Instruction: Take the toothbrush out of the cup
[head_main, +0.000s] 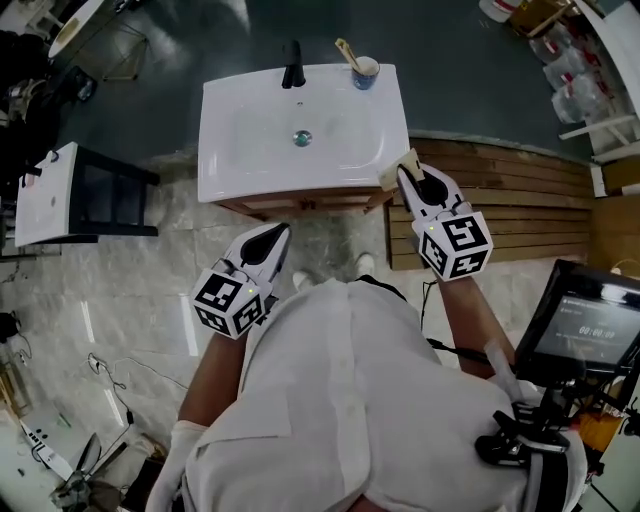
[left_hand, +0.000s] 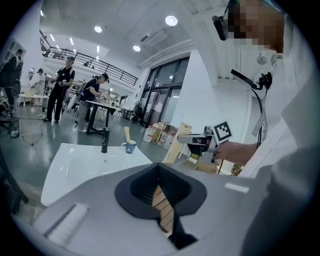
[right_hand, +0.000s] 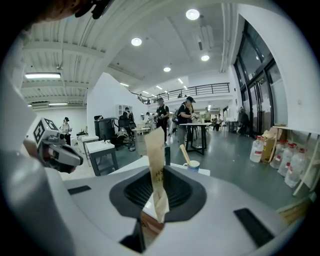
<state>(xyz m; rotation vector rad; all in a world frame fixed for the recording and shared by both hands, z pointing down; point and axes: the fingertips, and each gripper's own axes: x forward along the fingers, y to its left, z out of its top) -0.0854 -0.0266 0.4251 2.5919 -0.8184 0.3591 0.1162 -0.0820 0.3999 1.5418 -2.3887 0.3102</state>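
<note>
A blue-and-white cup (head_main: 365, 73) stands on the back right corner of the white sink (head_main: 250, 150), with a wooden toothbrush (head_main: 349, 53) leaning out of it; both also show in the left gripper view as the cup (left_hand: 130, 146) and toothbrush (left_hand: 126, 134), and in the right gripper view as the cup (right_hand: 191, 165). My right gripper (head_main: 408, 172) hovers at the sink's front right corner, shut on a flat beige cardboard strip (right_hand: 157, 165). My left gripper (head_main: 277, 233) is shut and holds nothing, in front of the sink cabinet, well short of the cup.
A black tap (head_main: 293, 66) rises at the sink's back edge. A black side table with a white top (head_main: 45, 195) stands to the left. A wooden slat platform (head_main: 520, 200) lies to the right, with a monitor (head_main: 590, 325) nearer me. Plastic bottles (head_main: 575, 85) sit far right.
</note>
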